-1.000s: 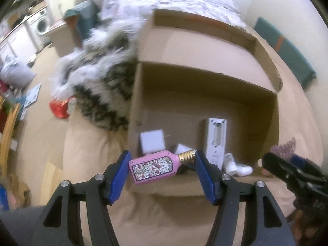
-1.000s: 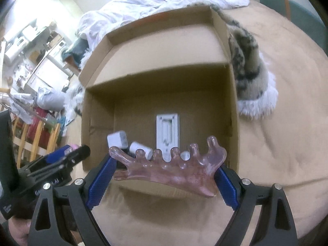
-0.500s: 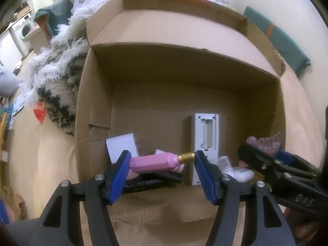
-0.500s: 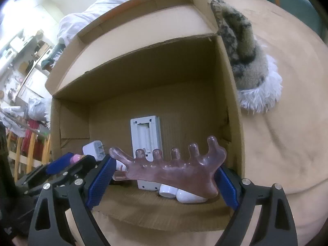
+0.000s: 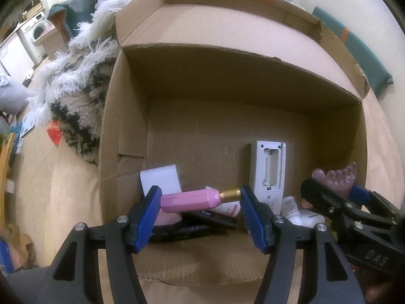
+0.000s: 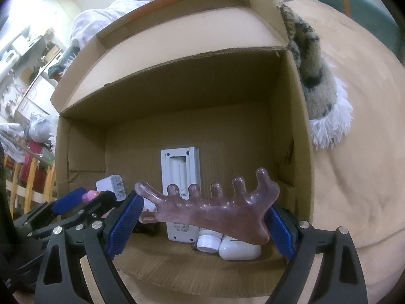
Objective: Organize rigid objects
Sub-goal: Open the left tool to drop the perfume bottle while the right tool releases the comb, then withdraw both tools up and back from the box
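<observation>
Placing step: left gripper (image 5: 200,198) clamped on pink bottle (image 5: 191,199), right gripper (image 6: 202,210) clamped on pronged massager (image 6: 210,210), both inside cardboard box (image 5: 131,106); next, lower, release.

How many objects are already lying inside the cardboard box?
At least 5: white charger at left, black item and pink-printed tube in front, remote in the middle, white bottle and case at right. Others may be hidden.
</observation>
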